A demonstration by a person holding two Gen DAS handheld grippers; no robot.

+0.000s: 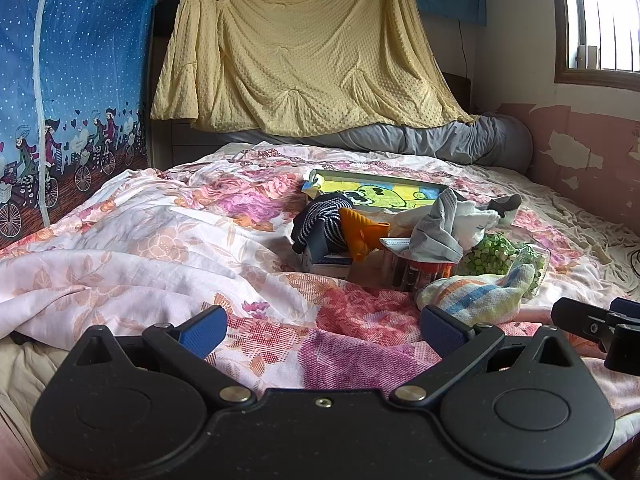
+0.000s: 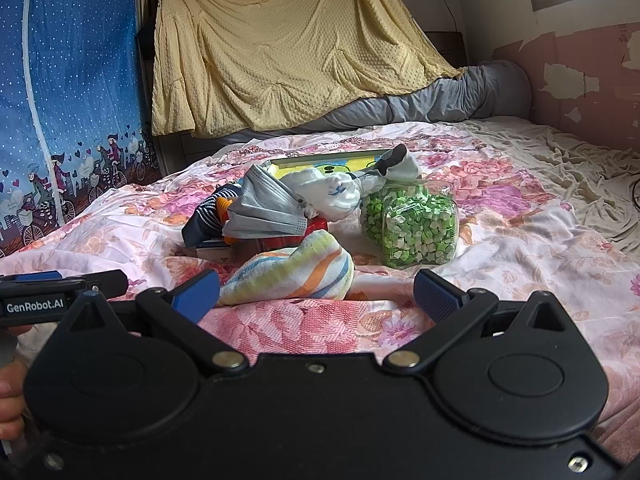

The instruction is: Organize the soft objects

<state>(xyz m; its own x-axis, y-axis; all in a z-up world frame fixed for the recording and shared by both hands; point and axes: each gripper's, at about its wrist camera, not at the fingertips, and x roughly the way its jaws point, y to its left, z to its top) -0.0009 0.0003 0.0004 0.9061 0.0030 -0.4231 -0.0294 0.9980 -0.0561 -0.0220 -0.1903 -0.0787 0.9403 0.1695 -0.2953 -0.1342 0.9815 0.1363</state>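
Two handheld grippers hover low over a bed (image 1: 132,216) spread with a pink floral sheet. The left gripper (image 1: 323,330) fills the bottom of the left wrist view, its jaws spread wide with nothing between them; its blue pads (image 1: 202,331) frame bare sheet. The right gripper (image 2: 318,294) sits likewise at the bottom of the right wrist view, jaws apart and empty, with a rolled striped towel (image 2: 290,274) lying on the sheet just beyond the gap between its tips.

At centre frame in both views a small heap of soft things rests on boxes: a grey face mask (image 2: 266,210), a navy striped cloth (image 1: 322,216), an orange cloth (image 1: 360,232) and white socks (image 2: 336,192). To the right of the heap stands a clear container of green pieces (image 2: 412,226), touching the socks. Behind the heap, a cartoon-printed board (image 1: 384,194) lies flat.

A yellow dotted blanket (image 1: 296,48) hangs across the upper centre, a grey bolster (image 1: 452,140) beneath it, and a blue bicycle-print curtain (image 1: 68,92) fills the upper left. A window (image 1: 600,16) shows at upper right. Fingers (image 2: 10,404) of a person's hand appear at the lower left edge of the right wrist view.
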